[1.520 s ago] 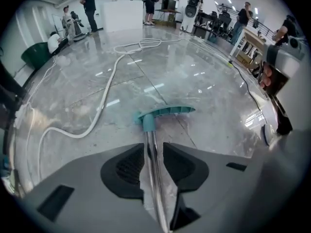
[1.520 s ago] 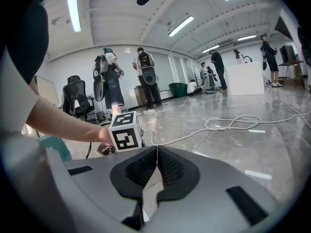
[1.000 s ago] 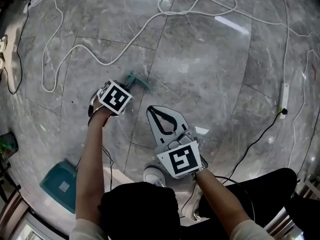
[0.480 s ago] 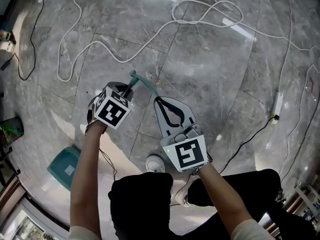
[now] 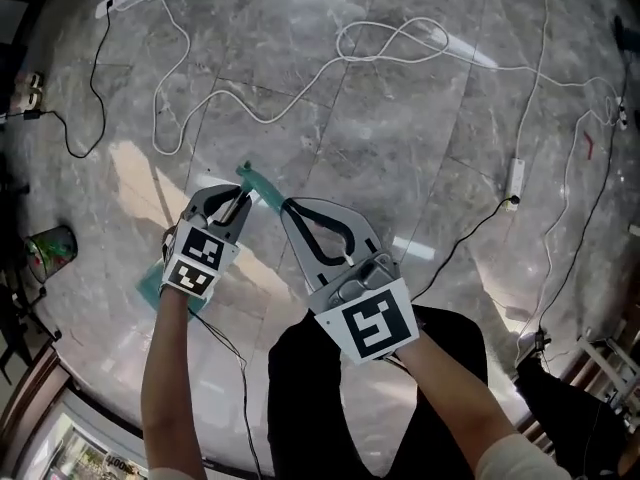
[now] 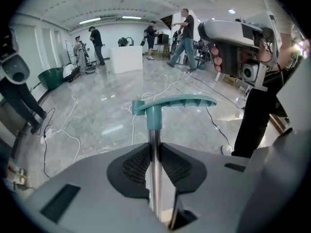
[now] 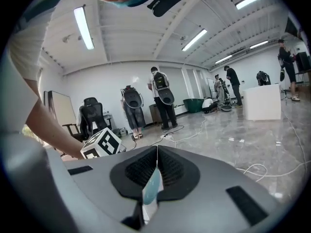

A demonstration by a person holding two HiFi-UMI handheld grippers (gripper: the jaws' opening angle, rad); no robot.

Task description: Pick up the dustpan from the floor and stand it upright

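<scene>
**Item:** dustpan [image 5: 150,282], teal, with a long metal pole [image 6: 154,144] and a T-shaped handle [image 6: 175,103].

**Location:** held in the left hand-held gripper [image 5: 228,206], which is clenched on the pole just below the handle. The pan hangs below that gripper and is largely hidden by it and the arm. Whether its base touches the floor [image 5: 420,118] cannot be told.

**Right hand-held gripper** [image 5: 292,209]**:** jaws closed tip to tip, just beside the handle's end. A pale teal sliver shows in the gap behind the tips. Whether anything is pinched there is unclear.

**Surroundings:** cables [image 5: 390,38] looped on the floor, well beyond both grippers.

**Condition:** the pole looks near upright. The stand-up step seems nearly done, with release pending.

**Risks:**
- The smooth round pole may spin or slide in the grip, swinging the pan.
- If released before the pan sits flat, the top-heavy item would likely topple.
- The polished floor may let the base skate.
- The right gripper is close enough to knock the handle.
</scene>
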